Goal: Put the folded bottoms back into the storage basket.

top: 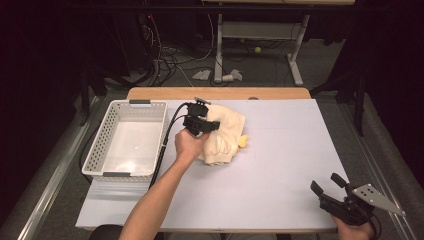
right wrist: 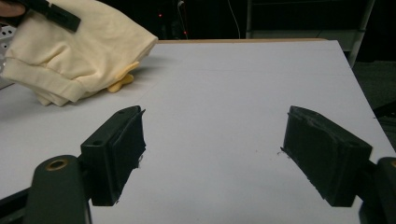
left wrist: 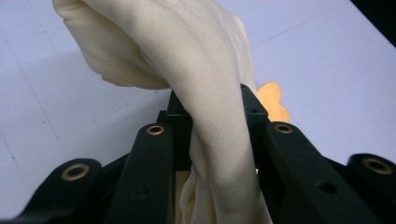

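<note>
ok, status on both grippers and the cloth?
Left gripper shut on cream cloth, bunched beside the white basket. Right gripper open, idle at the near right table edge. Nothing between cloth and basket.

1. The pale table top [top: 280, 165] lies bare between the cream cloth [top: 225, 135] and the right gripper [top: 330, 187], so a hand could cross there unhindered
2. The white basket [top: 105, 150] stands along the left side, its walls blocking any low sideways pass; its inside is open from above
3. The left gripper [top: 212, 125] and its forearm take up the strip between basket and cloth
4. A small yellow piece [top: 242, 141] lies just beside the cloth's right edge
</note>
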The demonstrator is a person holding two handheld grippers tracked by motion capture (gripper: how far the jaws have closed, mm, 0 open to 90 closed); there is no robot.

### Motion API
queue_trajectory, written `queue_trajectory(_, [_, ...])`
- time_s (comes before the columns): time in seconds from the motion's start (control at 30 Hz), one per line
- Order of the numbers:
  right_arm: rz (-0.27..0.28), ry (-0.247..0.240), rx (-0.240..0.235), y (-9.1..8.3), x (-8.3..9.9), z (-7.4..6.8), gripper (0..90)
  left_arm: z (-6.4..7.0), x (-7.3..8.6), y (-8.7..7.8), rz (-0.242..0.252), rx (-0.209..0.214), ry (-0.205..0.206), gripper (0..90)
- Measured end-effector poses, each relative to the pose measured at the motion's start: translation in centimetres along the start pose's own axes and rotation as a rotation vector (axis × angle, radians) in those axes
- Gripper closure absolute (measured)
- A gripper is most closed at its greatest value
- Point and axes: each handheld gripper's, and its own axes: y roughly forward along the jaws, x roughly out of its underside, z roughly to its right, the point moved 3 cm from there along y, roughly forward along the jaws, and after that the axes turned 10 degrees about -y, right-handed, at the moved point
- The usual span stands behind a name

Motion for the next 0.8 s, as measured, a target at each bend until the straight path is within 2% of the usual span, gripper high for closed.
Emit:
queue_trajectory(0.2, [0.001,-0.002,0.000,-0.1,0.0,0.0,21.3,0.1,0.1,-1.4,0.010,-0.003,0.015,70.5])
queue_trajectory(0.43, [-0.003,-0.002,0.004,-0.1,0.1,0.0,21.3,0.0,0.0,-3.0,0.028,0.018,0.024,70.6])
queue_trajectory(0.8, [-0.004,0.001,0.011,-0.4,0.1,0.0,21.3,-0.4,0.3,-5.9,0.054,0.027,0.036,70.6])
